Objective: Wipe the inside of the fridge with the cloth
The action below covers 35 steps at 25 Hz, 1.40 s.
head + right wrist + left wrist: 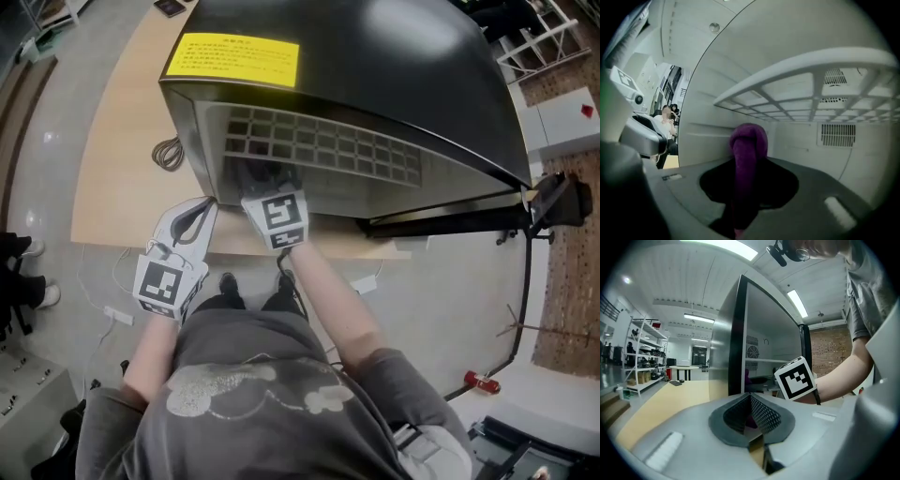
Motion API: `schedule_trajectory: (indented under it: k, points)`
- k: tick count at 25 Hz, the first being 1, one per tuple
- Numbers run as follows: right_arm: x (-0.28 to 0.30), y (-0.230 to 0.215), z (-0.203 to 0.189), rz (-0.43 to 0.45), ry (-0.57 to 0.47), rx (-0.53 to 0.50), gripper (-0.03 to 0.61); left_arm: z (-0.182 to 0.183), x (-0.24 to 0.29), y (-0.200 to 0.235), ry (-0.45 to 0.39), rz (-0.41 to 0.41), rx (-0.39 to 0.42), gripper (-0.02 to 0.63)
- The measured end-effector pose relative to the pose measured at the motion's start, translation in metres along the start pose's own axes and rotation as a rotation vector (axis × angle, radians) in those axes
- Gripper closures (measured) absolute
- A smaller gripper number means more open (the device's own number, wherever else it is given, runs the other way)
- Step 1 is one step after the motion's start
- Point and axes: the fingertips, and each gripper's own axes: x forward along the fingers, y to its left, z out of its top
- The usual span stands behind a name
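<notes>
Purple cloth (747,157) in right claw (743,187), forearm (328,291) reaching into fridge (375,56)

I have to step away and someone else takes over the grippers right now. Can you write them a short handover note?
Right gripper: inside the fridge, below the wire shelf, shut on the purple cloth.
Left gripper: jaws together, holding nothing, outside at the fridge's front left corner.
Done: fridge door is open, and the cloth is gripped and inside.
Left: the wiping. The pictures don't show how much has been wiped, so it is probably safest to go over the walls, floor and shelf, then bring the cloth out.
</notes>
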Motion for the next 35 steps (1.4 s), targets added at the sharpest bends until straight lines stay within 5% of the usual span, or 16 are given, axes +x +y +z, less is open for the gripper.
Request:
schedule_trajectory:
  k: [14,19,27,35]
  points:
    - [-0.060,0.073,-0.001,0.159,-0.016,-0.023,0.499,-0.004,-0.009,-0.006,-0.004,-0.030,-0.012,0.595]
    - [-0.046,0.047,-0.028,0.108,0.068,0.015,0.499,-0.004,-0.006,-0.005,-0.002,-0.016,-0.004,0.595]
    - [-0.002,0.022,-0.049,0.088,0.182,-0.061,0.499,-0.004,0.003,-0.005,0.000,0.019,0.001,0.595]
    - [-0.021,-0.029,-0.081,-0.013,0.284,-0.066,0.500,-0.010,0.030,-0.030,0.043,-0.007,-0.012,0.595]
